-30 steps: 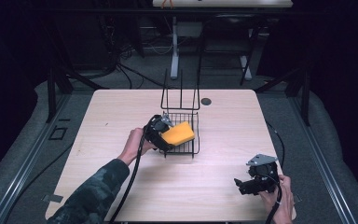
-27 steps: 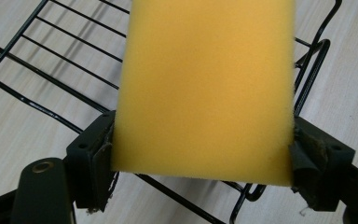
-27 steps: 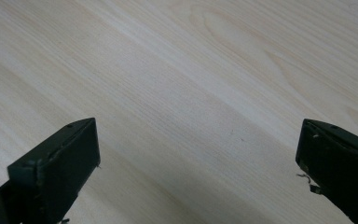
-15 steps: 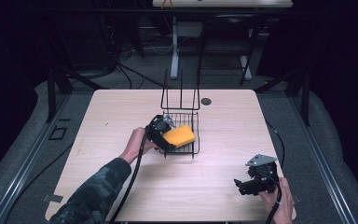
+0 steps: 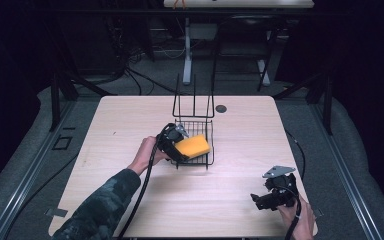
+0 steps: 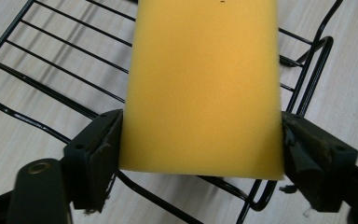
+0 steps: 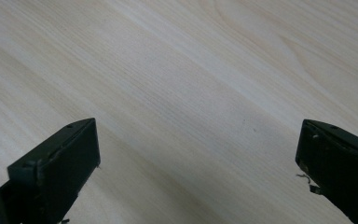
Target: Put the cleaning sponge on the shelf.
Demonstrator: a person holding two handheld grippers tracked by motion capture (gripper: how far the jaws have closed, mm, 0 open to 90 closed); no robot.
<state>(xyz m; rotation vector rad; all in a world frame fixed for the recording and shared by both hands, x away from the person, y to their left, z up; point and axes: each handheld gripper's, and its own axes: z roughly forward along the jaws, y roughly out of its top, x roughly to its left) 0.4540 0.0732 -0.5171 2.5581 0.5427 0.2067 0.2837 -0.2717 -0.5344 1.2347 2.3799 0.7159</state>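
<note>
My left gripper point(image 5: 176, 145) sits at the near left corner of the wire basket point(image 5: 200, 159) in the middle of the table point(image 5: 130, 120), a sponge point(image 6: 203, 84) between its jaws over the basket floor. My right gripper point(image 5: 270, 197) is well apart (near right corner), above bare tabletop.

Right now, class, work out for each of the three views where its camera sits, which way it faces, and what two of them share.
High view: above the person's side, facing forward and down on the table; forearms and both hand-held grippers enter from below.
Left gripper view: rides the left hand-held gripper, facing the yellow sponge over the wire basket.
Right gripper view: rides the right hand-held gripper, jaws apart over bare tabletop.
Shared: high and left views both show sponge and basket.
</note>
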